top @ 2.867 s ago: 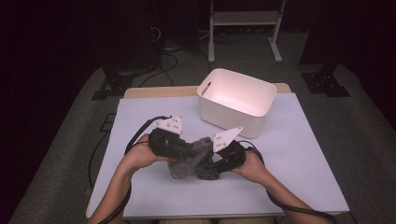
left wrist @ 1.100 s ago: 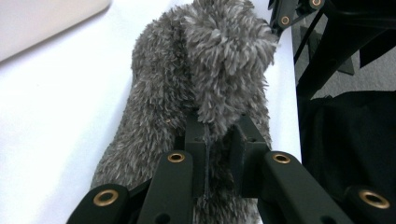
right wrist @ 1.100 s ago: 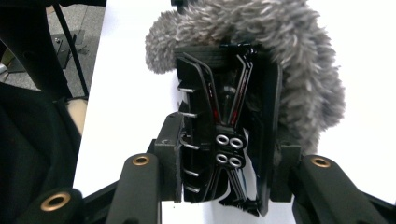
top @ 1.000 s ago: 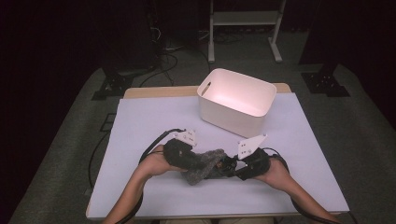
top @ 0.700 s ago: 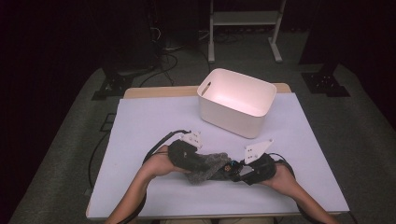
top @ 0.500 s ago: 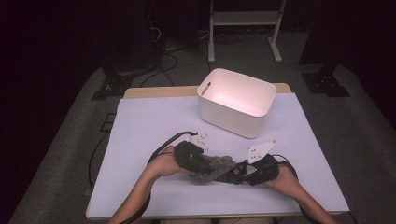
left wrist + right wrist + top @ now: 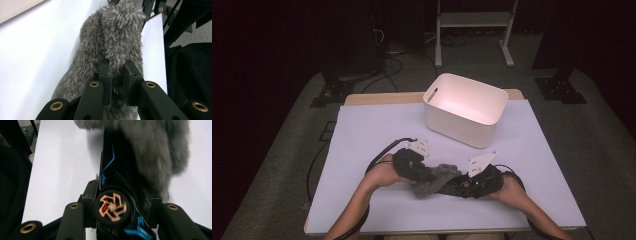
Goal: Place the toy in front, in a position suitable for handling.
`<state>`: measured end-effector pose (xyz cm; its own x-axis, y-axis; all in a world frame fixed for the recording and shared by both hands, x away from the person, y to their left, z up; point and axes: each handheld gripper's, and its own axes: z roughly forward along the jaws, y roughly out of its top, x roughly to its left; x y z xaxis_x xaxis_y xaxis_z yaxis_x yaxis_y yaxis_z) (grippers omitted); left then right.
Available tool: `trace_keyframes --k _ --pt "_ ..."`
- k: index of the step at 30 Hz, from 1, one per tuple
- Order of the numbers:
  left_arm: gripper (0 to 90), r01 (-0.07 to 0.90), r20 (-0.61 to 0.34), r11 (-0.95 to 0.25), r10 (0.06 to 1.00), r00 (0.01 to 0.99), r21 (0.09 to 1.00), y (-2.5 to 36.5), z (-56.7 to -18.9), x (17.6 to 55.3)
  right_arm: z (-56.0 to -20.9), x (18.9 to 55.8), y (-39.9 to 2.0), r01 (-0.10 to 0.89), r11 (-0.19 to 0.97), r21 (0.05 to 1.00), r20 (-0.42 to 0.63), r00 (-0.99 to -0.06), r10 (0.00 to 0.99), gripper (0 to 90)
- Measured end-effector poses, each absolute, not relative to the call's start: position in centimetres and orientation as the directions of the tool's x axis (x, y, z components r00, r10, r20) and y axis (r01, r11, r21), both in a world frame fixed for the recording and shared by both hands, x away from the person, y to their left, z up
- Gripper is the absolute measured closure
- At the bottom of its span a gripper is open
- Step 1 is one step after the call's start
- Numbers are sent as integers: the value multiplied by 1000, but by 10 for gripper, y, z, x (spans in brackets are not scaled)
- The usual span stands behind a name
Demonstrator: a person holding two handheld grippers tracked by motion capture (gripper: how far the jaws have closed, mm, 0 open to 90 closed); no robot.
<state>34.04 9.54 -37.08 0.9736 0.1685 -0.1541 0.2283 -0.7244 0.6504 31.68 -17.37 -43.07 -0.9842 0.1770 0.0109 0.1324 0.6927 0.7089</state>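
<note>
Two hand-held grippers meet near the front edge of the worktop, which is covered in white. The left hand-held gripper is clenched on a grey fluffy cloth; its two black jaws stand almost together with a tuft of the pile pinched between them. The cloth trails away from the jaws and lies on the white surface. In the high view the same cloth sits between the two hands, touching both tools.

The right hand-held gripper is grasping a black toy car with blue markings; a black wheel with an orange spoked hub faces the camera between the jaws. Its jaws have just been closing slightly around the car. The far end of the car is covered by the grey cloth, which is blurred in the right gripper view.

A white bin stands toward the far side of the worktop, well apart from both tools.
</note>
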Motion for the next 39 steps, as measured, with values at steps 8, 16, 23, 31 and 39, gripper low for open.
trace_keyframes --k 8,16,23,31,39 --pt "793 270 -162 -699 218 962 663 124 -372 339 -430 316 -180 110 703 703 -6 -987 161 566" --pt "770 252 -174 -684 183 968 685 111 -376 336 -431 317 -182 124 689 714 8 -986 169 564" --pt "603 211 -158 -721 141 977 660 75 -376 339 -433 316 -182 131 676 725 16 -985 173 559" --pt "415 217 -176 -776 138 975 592 49 -383 343 -435 314 -180 125 679 723 9 -985 171 552" --pt "547 234 -218 -758 123 968 609 54 -390 343 -437 313 -175 109 691 715 -2 -987 158 540"
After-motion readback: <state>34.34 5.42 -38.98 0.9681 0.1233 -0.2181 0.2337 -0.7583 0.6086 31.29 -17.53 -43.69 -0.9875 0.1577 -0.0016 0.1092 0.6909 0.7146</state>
